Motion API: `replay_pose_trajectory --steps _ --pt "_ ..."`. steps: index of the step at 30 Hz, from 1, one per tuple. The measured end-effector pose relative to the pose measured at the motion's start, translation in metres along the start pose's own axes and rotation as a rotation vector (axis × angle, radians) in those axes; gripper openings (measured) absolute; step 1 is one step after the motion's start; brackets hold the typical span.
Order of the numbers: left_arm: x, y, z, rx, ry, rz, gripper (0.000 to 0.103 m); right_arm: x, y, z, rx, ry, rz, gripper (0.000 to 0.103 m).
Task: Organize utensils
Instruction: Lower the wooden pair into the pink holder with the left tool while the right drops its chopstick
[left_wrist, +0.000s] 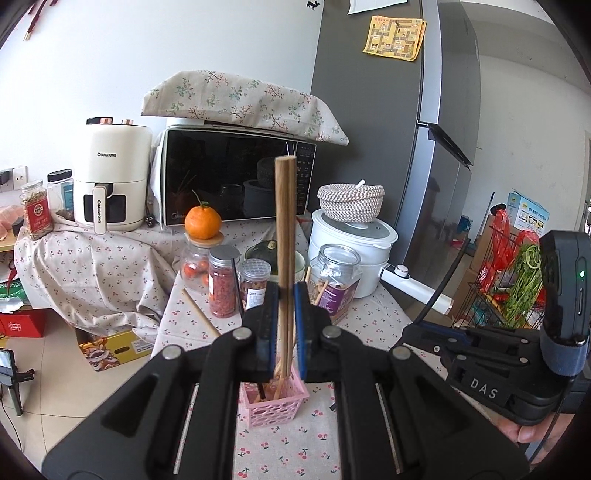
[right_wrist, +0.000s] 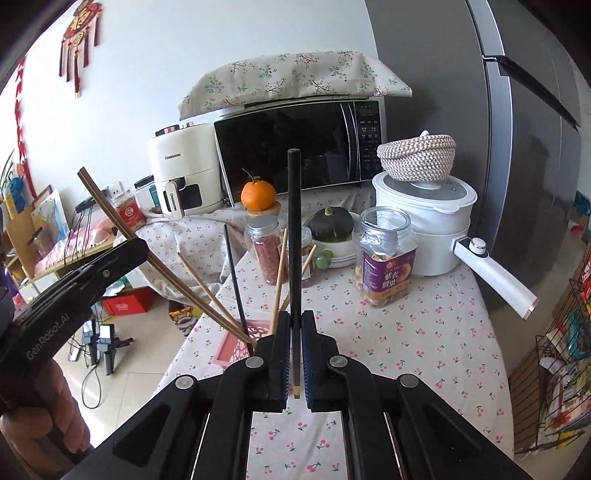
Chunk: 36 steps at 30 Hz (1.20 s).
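Both tools, tilted downward, pinch upright chopsticks (left_wrist: 285, 236).

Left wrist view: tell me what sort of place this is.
Most likely a home kitchen or dining corner: a microwave, an air fryer and a tall grey fridge stand around a cloth-covered table.

On the worktop (right_wrist: 424, 350) the basket (left_wrist: 273, 406) stands near the front edge with chopsticks (right_wrist: 201, 284) in it. Behind it stand jars (left_wrist: 221, 284), then the microwave (left_wrist: 236, 177), the air fryer (left_wrist: 110, 177) at its left, the cooker (left_wrist: 351, 254) at its right.
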<state>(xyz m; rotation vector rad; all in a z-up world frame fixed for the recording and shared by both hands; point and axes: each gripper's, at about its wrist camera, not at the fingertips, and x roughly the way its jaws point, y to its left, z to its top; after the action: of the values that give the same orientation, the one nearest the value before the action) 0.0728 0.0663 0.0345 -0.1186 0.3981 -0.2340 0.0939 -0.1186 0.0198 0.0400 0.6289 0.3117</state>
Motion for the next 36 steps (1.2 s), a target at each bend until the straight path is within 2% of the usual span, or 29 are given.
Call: replay_pose_trajectory --steps 4,9,14,16,18,23,27,33,36 --pt "0.015 0.001 -0.005 0.034 0.058 0.041 0.01 -0.004 0.004 0.003 0.008 -0.012 0.022 0.006" --pt "0.045 0.014 -0.018 0.014 0.164 0.07 0.01 -0.007 0.007 0.007 0.02 -0.019 0.048 0.006" --pt "0.064 0.017 -0.027 0.019 0.219 0.107 0.011 -0.011 0.011 0.013 0.028 -0.038 0.062 0.006" --pt "0.064 0.016 -0.028 0.019 0.228 0.136 0.024 -0.011 0.012 0.015 0.029 -0.042 0.066 0.006" --pt "0.061 0.015 -0.027 0.007 0.223 0.133 0.044 -0.009 0.012 0.017 0.034 -0.045 0.073 0.006" --pt "0.052 0.019 -0.026 -0.018 0.233 0.123 0.058 -0.004 0.016 0.023 0.045 -0.054 0.091 0.006" --pt "0.05 0.03 -0.032 -0.035 0.274 0.135 0.066 0.007 0.016 0.025 0.064 -0.04 0.109 0.006" --pt "0.051 0.04 -0.046 -0.03 0.322 0.142 0.069 0.022 0.013 0.027 0.086 -0.041 0.11 0.006" --pt "0.05 0.04 -0.049 -0.019 0.336 0.14 0.069 0.033 0.012 0.028 0.093 -0.014 0.108 0.006"
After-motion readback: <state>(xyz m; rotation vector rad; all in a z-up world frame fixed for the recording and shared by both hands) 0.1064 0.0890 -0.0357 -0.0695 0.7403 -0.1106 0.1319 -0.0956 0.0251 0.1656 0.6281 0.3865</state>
